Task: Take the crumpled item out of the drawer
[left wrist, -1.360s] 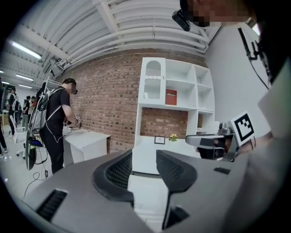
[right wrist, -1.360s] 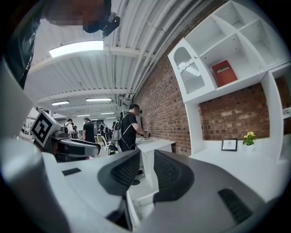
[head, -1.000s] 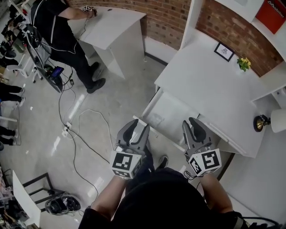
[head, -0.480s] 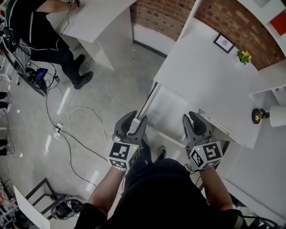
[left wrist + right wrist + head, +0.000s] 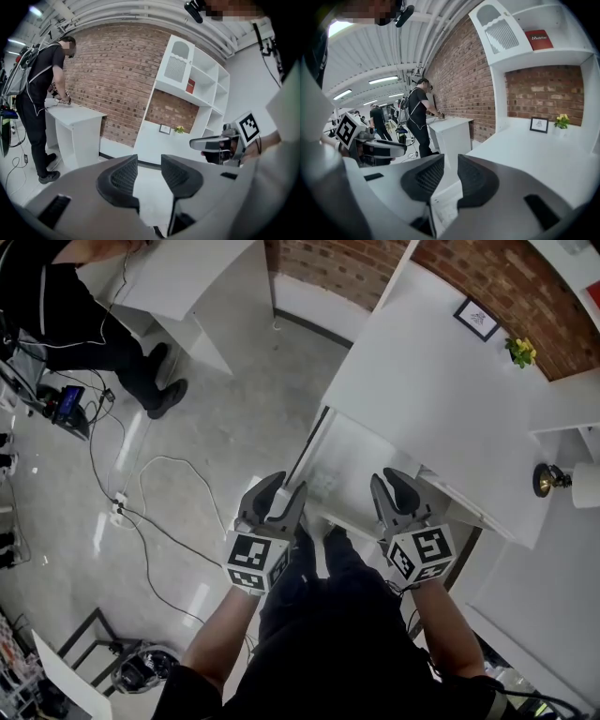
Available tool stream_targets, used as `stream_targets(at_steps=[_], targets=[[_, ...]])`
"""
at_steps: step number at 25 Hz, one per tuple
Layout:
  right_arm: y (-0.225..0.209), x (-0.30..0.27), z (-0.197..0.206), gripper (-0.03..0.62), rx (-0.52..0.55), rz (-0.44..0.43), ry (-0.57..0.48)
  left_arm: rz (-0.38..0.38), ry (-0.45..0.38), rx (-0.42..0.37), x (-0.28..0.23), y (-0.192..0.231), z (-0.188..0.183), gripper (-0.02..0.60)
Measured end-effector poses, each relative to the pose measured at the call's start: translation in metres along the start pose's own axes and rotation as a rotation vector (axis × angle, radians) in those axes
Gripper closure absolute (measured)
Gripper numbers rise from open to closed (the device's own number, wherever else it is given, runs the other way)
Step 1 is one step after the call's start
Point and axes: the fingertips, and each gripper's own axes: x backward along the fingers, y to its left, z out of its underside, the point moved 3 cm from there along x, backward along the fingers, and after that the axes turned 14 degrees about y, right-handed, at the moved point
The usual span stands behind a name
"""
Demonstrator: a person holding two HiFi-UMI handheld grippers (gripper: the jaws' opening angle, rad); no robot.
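While you are holding your left hand-held gripper (image 5: 279, 495) and right hand-held gripper (image 5: 392, 489) empty, jaws narrowly apart, the crumpled item (image 5: 323, 487) is lying in the drawer's (image 5: 367, 463) near left corner, nearer the left one.

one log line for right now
left gripper: open, empty | right gripper: open, empty | drawer: open, ahead of both | crumpled item: in drawer, untouched

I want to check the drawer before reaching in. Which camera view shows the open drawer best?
The head view: it looks down into the open drawer and shows most of its white inside. The right gripper view shows only its near corner, low in the picture. The left gripper view shows no clear part of it.
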Motion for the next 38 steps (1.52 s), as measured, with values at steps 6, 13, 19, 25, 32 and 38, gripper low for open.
stream_targets(at_steps=[6, 13, 19, 25, 32, 38], targets=[[-0.010, -0.040, 0.019, 0.507, -0.008, -0.089, 0.061, -0.049, 0.050, 0.037, -0.018, 0.001, 0.012, 0.436], [-0.024, -0.091, 0.056, 0.507, -0.004, -0.162, 0.157, -0.082, 0.121, 0.036, -0.039, -0.008, 0.028, 0.434], [-0.026, -0.137, 0.099, 0.505, 0.014, -0.201, 0.284, -0.079, 0.177, 0.019, -0.062, -0.007, 0.044, 0.436], [-0.018, -0.171, 0.139, 0.502, 0.051, -0.216, 0.396, -0.066, 0.221, 0.021, -0.075, 0.004, 0.059, 0.436], [-0.023, -0.209, 0.146, 0.494, 0.135, -0.231, 0.484, -0.061, 0.247, 0.053, -0.092, 0.025, 0.044, 0.436], [-0.018, -0.226, 0.169, 0.491, 0.239, -0.285, 0.599, -0.063, 0.253, 0.077, -0.092, 0.031, 0.036, 0.436]])
